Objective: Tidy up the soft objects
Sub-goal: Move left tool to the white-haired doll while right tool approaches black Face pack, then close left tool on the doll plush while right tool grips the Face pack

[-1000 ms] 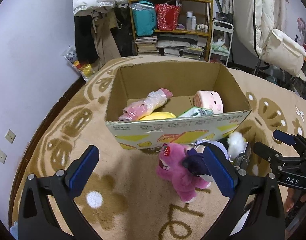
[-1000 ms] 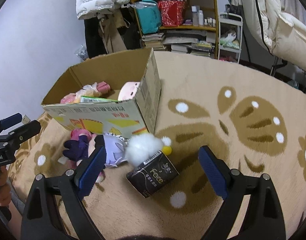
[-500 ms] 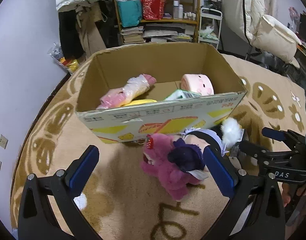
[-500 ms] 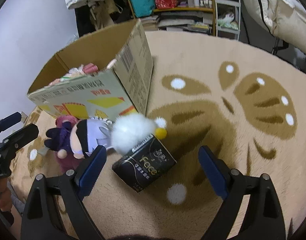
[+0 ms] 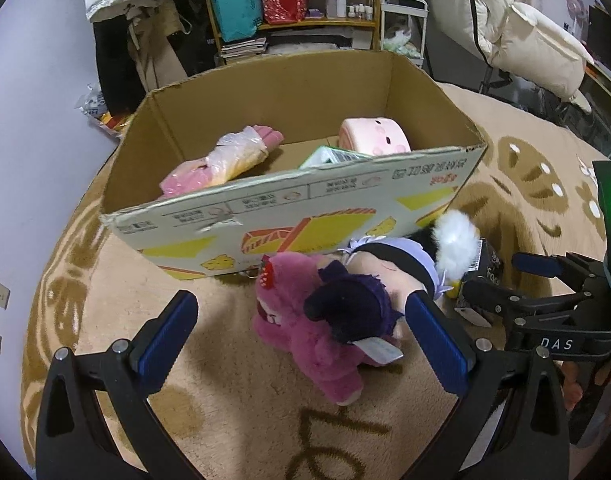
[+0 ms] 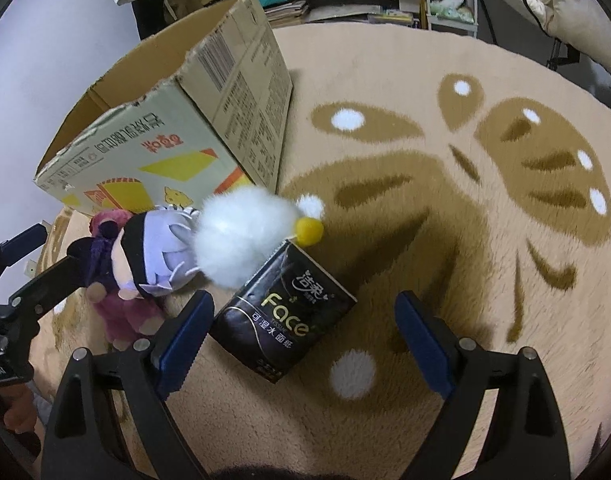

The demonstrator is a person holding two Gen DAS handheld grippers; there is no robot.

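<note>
Left wrist view: the left gripper (image 5: 305, 340) has its jaws wide apart, the pink plush bear (image 5: 305, 332) and purple-haired doll (image 5: 369, 292) lying between them on the rug (image 5: 225, 400), before the cardboard box (image 5: 305, 208).

Right wrist view: the right gripper (image 6: 305, 340) is spread wide around the black tissue pack (image 6: 283, 320), untouched, beside a white pompom (image 6: 241, 236).

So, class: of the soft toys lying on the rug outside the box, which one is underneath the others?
The pink plush bear: the purple-haired doll lies across it, while the white fluffy toy rests beside the doll.
</note>
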